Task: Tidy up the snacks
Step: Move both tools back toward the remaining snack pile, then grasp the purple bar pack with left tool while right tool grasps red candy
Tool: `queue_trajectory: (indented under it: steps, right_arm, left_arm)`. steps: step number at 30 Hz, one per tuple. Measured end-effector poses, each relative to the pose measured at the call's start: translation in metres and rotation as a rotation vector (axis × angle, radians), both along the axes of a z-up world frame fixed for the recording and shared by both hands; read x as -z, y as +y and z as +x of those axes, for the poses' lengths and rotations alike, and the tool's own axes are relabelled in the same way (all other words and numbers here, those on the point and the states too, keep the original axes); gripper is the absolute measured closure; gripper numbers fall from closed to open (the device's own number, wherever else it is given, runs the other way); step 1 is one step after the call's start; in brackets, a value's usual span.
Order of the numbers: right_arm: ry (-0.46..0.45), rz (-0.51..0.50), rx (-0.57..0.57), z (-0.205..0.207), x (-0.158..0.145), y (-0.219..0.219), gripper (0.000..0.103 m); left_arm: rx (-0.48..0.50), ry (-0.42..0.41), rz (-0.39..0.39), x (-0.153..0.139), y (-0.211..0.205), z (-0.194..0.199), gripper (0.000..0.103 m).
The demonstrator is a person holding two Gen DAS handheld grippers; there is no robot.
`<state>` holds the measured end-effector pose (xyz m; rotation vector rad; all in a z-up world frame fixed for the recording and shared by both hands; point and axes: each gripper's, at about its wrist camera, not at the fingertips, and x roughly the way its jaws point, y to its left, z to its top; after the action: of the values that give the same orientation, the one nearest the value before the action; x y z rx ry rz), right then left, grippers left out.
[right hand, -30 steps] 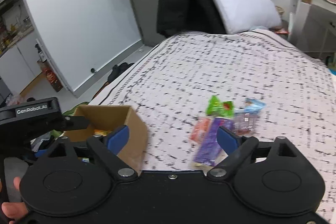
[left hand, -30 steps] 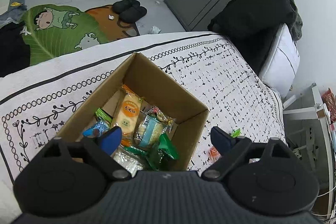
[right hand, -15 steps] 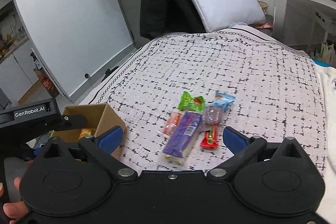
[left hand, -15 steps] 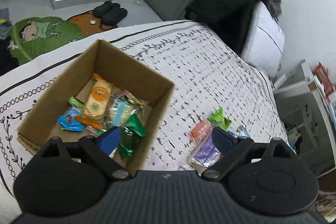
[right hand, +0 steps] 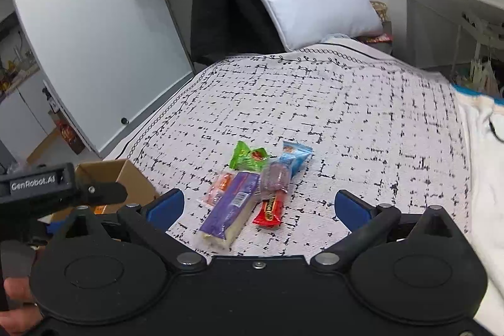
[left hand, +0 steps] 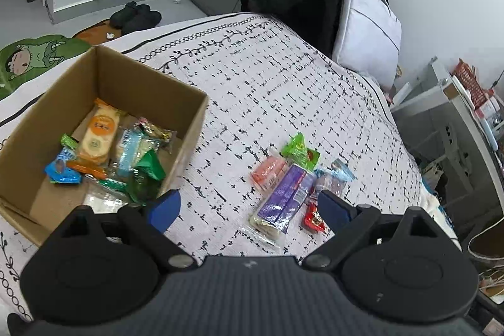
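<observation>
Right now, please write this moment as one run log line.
left gripper: open, empty | right gripper: open, empty | loose snacks: on bed | cardboard box: partly filled

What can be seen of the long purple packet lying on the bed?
The purple packet is a long, glossy plastic wrapper with a barcode label and a pale, clear near end. It lies flat and slanted on the patterned bedspread, in the snack cluster. The pink packet lies against one side, the red bar sits close on the other. No jaws touch it.

Open-jawed left tool [left hand: 249, 207] above loose snacks [left hand: 285, 191] beside cardboard box [left hand: 151, 87] on bedspread [left hand: 283, 77].
</observation>
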<state>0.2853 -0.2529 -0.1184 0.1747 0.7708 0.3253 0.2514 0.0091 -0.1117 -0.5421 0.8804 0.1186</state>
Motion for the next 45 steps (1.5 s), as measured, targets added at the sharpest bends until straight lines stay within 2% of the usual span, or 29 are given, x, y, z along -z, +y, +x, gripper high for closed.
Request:
queue_trajectory:
  steps: [3,15,18,20,22,28,34,40,45]
  right_arm:
    - [0.041,0.038,0.015,0.004,0.017,-0.007,0.001]
    - [0.074,0.093,0.027,0.031,0.046,-0.015,0.001]
    - [0.088,0.093,0.034,0.039,0.052,-0.018,0.008]
    - [0.114,0.105,0.041,0.045,0.058,-0.021,0.018]
    - [0.139,0.121,0.046,0.05,0.064,-0.024,0.024]
    - [0.185,0.126,0.039,0.061,0.079,-0.026,0.034]
    - [0.222,0.134,0.009,0.075,0.089,-0.023,0.038]
    - [0.227,0.158,-0.009,0.091,0.094,-0.019,0.042]
    - [0.231,0.166,-0.038,0.094,0.097,-0.015,0.042]
  left_arm:
    - [0.01,-0.01,0.015,0.001,-0.006,0.005,0.01]
    - [0.037,-0.021,0.084,0.017,-0.026,0.023,0.01]
    - [0.039,-0.018,0.088,0.022,-0.03,0.028,0.012]
    - [0.044,-0.02,0.092,0.026,-0.032,0.031,0.012]
    - [0.046,-0.024,0.095,0.029,-0.035,0.032,0.012]
    - [0.057,-0.037,0.103,0.039,-0.045,0.04,0.015]
    - [0.083,-0.028,0.123,0.055,-0.055,0.053,0.018]
    - [0.115,0.023,0.115,0.072,-0.061,0.062,0.022]
    - [0.163,0.073,0.148,0.09,-0.068,0.068,0.022]
